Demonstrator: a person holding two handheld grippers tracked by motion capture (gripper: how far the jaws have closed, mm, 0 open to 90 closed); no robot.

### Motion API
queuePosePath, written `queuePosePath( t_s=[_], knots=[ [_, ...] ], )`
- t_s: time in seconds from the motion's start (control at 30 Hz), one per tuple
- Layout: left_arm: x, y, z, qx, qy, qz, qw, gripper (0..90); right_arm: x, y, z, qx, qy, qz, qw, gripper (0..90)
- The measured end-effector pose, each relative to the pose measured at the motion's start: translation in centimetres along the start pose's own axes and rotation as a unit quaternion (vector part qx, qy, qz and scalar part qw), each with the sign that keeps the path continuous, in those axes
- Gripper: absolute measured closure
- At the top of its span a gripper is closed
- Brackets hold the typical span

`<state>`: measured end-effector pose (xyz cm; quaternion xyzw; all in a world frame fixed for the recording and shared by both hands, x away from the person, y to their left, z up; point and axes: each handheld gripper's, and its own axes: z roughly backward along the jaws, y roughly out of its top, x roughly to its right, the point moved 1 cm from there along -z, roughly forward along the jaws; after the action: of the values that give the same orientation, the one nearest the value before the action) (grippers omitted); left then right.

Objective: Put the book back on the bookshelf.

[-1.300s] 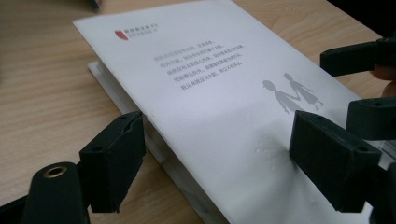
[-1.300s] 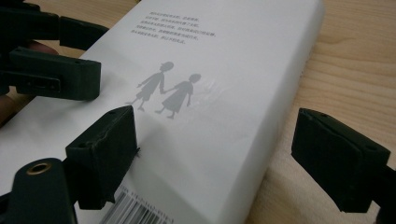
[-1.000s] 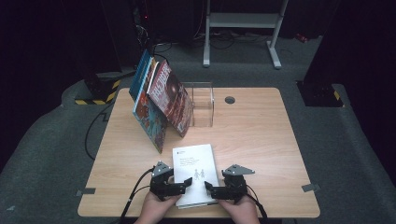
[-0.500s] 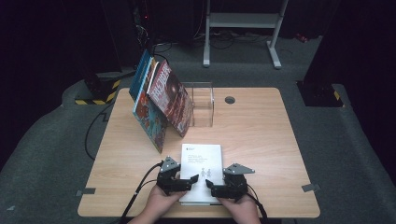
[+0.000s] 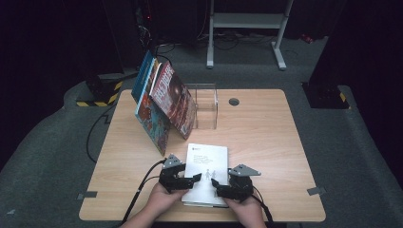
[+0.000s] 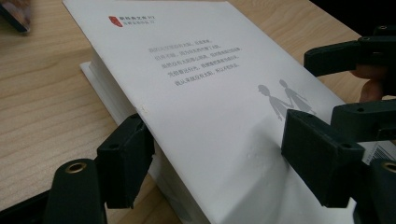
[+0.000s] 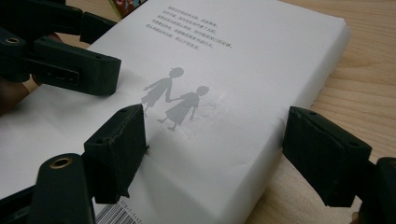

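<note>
1. A clear box (image 5: 206,105) stands toward the far side of the table (image 5: 266,137), left of the middle; nothing can be seen inside it.
2. 3 colourful books (image 5: 164,104) lean against the box's left side, tilted toward it with their covers facing the near edge.
3. The white book (image 5: 207,166) lies flat near the table's near edge, between the 2 grippers and well apart from the box.
4. Its cover is plain white with a small red mark in the far left corner, a short block of grey text below that, and 2 grey figures holding hands near the middle. A barcode sits at the near end.
5. In the left gripper view, the book's left edge is raised off the table.
6. The left gripper (image 5: 183,180) straddles the book's left edge: 1 jaw is under that edge, the other on the cover. Its jaws have just been closing, and the top pad dents the cover, so it is gripping the book.
7. The right gripper (image 5: 219,186) straddles the right edge. Its jaws have been closing too; 1 pad touches the cover, the other stands just off the book's side, so it is not yet clamped.
</note>
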<state>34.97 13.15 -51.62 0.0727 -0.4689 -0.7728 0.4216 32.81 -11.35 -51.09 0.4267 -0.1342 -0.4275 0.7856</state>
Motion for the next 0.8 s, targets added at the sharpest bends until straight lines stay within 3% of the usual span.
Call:
queuePosePath(
  t_s=[0.1,0.2,0.27,0.37,0.53,0.67,0.8],
  knots=[
    [-0.2,-0.4,0.0,0.005,-0.003,-0.003,1.0000,24.1,0.2,-0.2,0.1,-0.003,0.009,-0.016,0.9998,21.0],
    [0.0,-0.7,0.1,0.014,0.003,-0.021,0.9997,19.7,0.4,-0.5,0.3,-0.009,0.020,-0.027,0.9994,21.2],
    [0.1,-0.8,0.2,0.017,0.011,-0.019,0.9996,19.8,0.4,-0.7,0.5,-0.009,0.021,-0.022,0.9995,21.3],
    [0.2,-1.1,0.2,0.016,0.009,-0.003,0.9998,20.0,0.3,-0.8,0.8,-0.020,0.026,-0.036,0.9988,21.2],
    [0.3,-1.4,0.4,0.014,0.004,0.003,0.9999,20.3,0.6,-0.9,0.4,-0.039,0.047,-0.070,0.9957,17.8],
    [0.3,-1.4,0.3,0.013,-0.001,0.007,0.9999,21.2,0.8,-0.8,0.1,-0.038,0.050,-0.075,0.9952,16.5],
    [0.2,-1.4,0.1,0.015,-0.004,0.005,0.9999,21.3,0.6,-0.5,0.1,-0.034,0.038,-0.057,0.9971,19.0]
  ],
)
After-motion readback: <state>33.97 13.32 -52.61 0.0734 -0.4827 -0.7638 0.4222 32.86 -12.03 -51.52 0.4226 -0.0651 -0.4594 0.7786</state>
